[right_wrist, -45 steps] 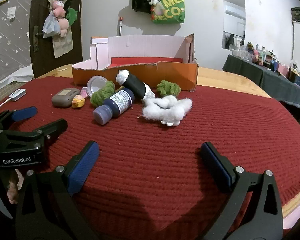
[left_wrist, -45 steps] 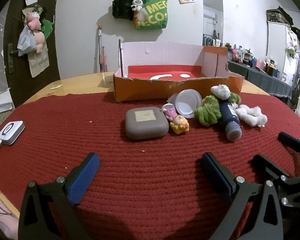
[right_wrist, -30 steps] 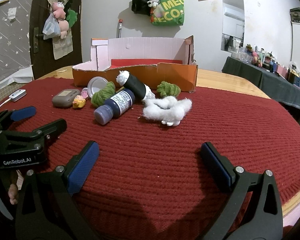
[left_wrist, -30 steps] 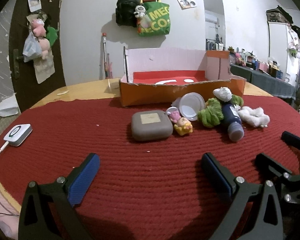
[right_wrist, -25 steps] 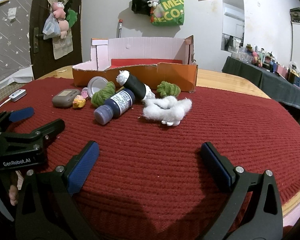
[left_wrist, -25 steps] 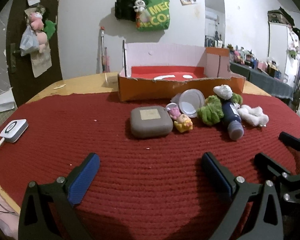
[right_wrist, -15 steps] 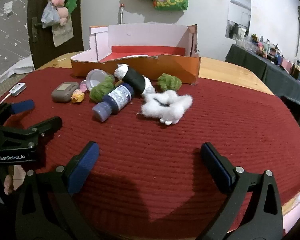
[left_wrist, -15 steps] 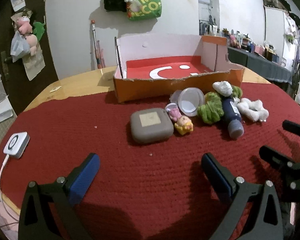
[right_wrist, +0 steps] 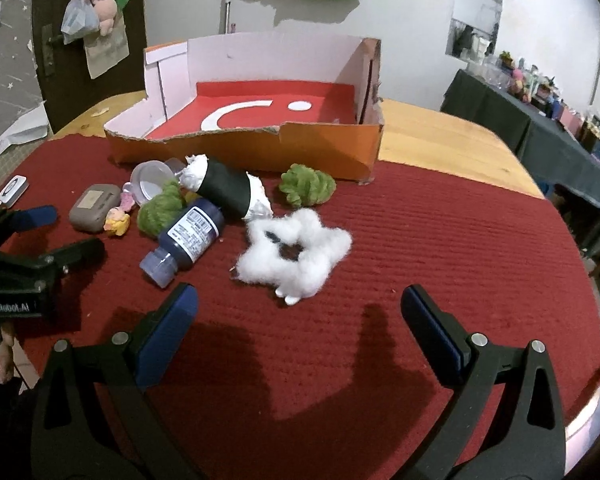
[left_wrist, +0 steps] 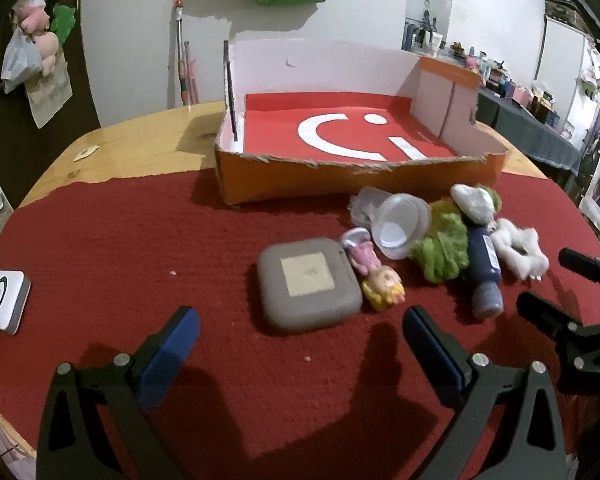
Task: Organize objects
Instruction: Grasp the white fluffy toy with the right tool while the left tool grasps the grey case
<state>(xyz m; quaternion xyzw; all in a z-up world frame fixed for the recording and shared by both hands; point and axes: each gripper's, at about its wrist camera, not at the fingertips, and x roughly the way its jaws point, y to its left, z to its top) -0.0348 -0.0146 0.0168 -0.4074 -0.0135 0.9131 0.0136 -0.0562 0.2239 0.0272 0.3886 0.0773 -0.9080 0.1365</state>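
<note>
An open orange cardboard box [left_wrist: 340, 182] with a red floor stands at the back of the red mat; it also shows in the right wrist view [right_wrist: 324, 148]. In front of it lie a grey square case [left_wrist: 308, 282], a small doll [left_wrist: 374, 270], a clear plastic cup [left_wrist: 400, 226], green yarn [left_wrist: 444, 250], a dark blue bottle [right_wrist: 190, 234], a black tube [right_wrist: 226, 190], a second green yarn ball [right_wrist: 308, 184] and a white fluffy scrunchie [right_wrist: 296, 254]. My left gripper [left_wrist: 300, 344] is open, just short of the grey case. My right gripper [right_wrist: 300, 320] is open, just short of the scrunchie.
A white charger puck [left_wrist: 4, 306] with a cable lies at the mat's left edge. Bare wooden table [right_wrist: 432, 136] shows behind the mat. A dark-clothed side table [right_wrist: 540, 128] with small items stands at the right. Bags hang on the wall.
Both grippers have risen and tipped downward, so the box floor now shows. The objects have not moved. Both grippers stay open.
</note>
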